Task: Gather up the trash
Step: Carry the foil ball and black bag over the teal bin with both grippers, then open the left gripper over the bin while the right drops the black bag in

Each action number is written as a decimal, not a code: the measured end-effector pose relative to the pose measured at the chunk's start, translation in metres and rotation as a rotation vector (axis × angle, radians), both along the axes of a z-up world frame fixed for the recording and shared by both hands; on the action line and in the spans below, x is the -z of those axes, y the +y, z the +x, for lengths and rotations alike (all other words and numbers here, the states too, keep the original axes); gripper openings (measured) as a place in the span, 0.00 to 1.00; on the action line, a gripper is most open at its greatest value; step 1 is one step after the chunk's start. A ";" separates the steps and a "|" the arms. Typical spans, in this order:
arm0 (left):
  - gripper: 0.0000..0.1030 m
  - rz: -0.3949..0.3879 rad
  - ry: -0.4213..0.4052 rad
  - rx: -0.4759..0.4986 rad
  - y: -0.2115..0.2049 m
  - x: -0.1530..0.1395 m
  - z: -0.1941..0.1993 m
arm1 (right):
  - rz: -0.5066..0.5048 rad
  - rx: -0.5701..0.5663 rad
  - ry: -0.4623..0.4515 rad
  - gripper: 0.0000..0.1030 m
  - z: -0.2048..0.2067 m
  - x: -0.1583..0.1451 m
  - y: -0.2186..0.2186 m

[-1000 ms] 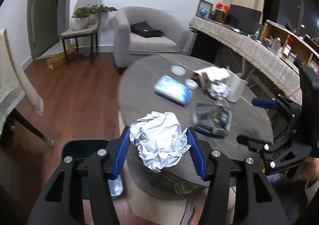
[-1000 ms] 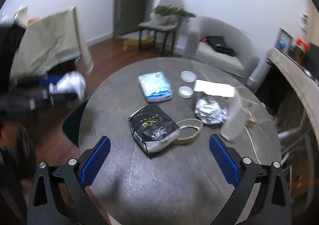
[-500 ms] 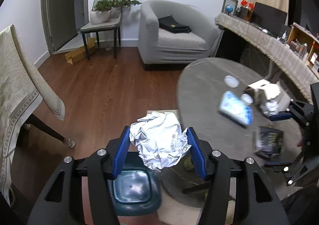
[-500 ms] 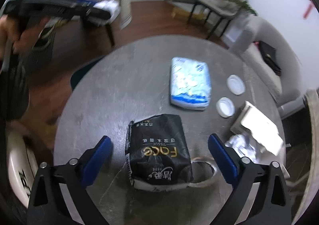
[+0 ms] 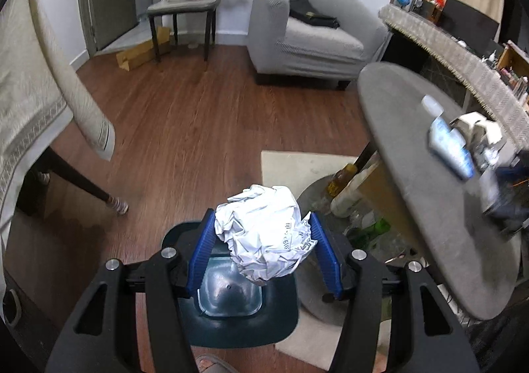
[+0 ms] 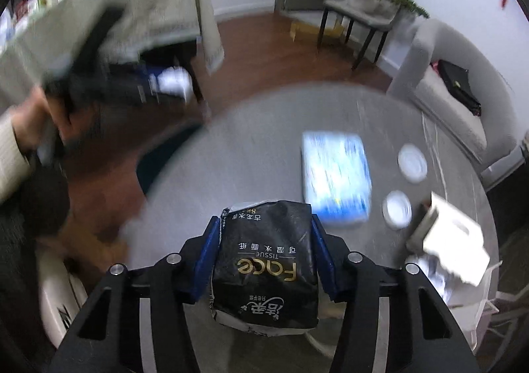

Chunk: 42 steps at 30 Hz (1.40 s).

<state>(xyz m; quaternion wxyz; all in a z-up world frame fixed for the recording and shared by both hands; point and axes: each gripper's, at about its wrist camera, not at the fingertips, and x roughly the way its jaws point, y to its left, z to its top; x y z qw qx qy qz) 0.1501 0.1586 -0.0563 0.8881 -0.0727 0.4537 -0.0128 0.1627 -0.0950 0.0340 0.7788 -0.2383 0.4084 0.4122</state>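
Observation:
My left gripper (image 5: 261,227) is shut on a crumpled white paper ball (image 5: 264,237). It hangs over a dark teal trash bin (image 5: 238,323) on the floor beside the round grey table (image 5: 413,174). In the right wrist view my right gripper (image 6: 264,224) has its jaws closing on a black tissue pack (image 6: 264,260), and the blue pads press its two sides on the table (image 6: 231,158). The other gripper (image 6: 158,82) shows as a blur at upper left, held by a hand (image 6: 33,121).
On the table lie a blue tissue pack (image 6: 335,174), two white lids (image 6: 411,163), a white box (image 6: 453,240) and a foil ball (image 6: 436,277). Bottles (image 5: 344,181) stand under the table. A cloth-covered table (image 5: 29,102), chair (image 5: 185,6) and armchair (image 5: 307,35) ring the wooden floor.
My left gripper has swung off the table and down over the bin, still holding the paper ball. My right gripper has moved onto the black pack and its wide jaws have come together around it.

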 end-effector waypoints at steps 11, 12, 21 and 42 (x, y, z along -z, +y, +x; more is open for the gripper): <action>0.58 0.002 0.131 -0.015 0.030 0.056 0.001 | 0.248 0.085 0.054 0.52 0.001 -0.025 0.085; 0.58 0.006 0.140 -0.010 0.029 0.061 0.000 | 0.257 0.105 0.059 0.52 -0.001 -0.022 0.093; 0.66 0.018 0.239 0.047 0.027 0.099 -0.014 | 0.240 0.186 0.109 0.52 0.005 0.002 0.134; 0.60 0.051 0.084 -0.075 0.090 0.030 -0.054 | 0.122 0.195 0.149 0.52 0.010 0.058 0.206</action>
